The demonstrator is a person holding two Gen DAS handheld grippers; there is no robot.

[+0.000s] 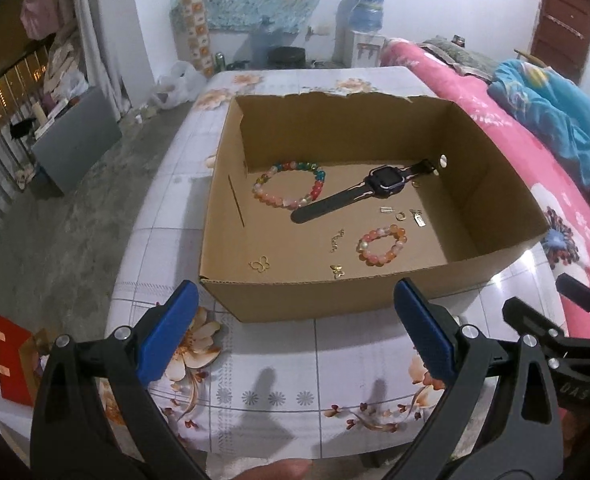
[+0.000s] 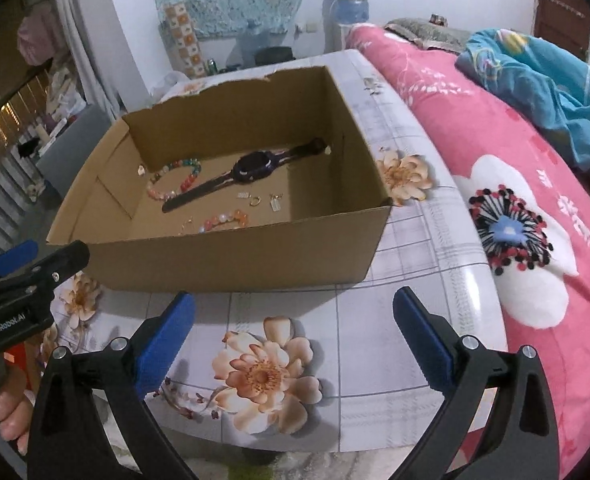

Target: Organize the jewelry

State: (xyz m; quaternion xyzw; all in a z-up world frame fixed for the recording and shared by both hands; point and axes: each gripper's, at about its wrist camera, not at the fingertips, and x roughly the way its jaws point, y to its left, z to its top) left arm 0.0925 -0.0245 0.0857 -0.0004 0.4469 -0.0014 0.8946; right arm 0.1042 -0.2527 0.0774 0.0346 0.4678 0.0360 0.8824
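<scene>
An open cardboard box (image 1: 327,296) (image 2: 231,256) stands on the floral table. Inside lie a large multicoloured bead bracelet (image 1: 289,190) (image 2: 175,182), a black smartwatch (image 1: 379,184) (image 2: 251,170), a small pink bead bracelet (image 1: 383,246) (image 2: 227,220), gold butterfly charms (image 1: 259,265), a short gold chain (image 1: 336,240) and small gold pieces (image 1: 401,215) (image 2: 263,201). My left gripper (image 1: 295,308) is open and empty, in front of the box's near wall. My right gripper (image 2: 293,316) is open and empty, over the table before the box's right corner.
The table (image 2: 415,272) has a flowered white cover. A bed with a pink quilt (image 2: 535,208) and blue blanket (image 2: 535,76) runs along its right side. A red gift bag (image 1: 13,364) stands on the floor at left. A water dispenser (image 1: 361,24) stands at the far wall.
</scene>
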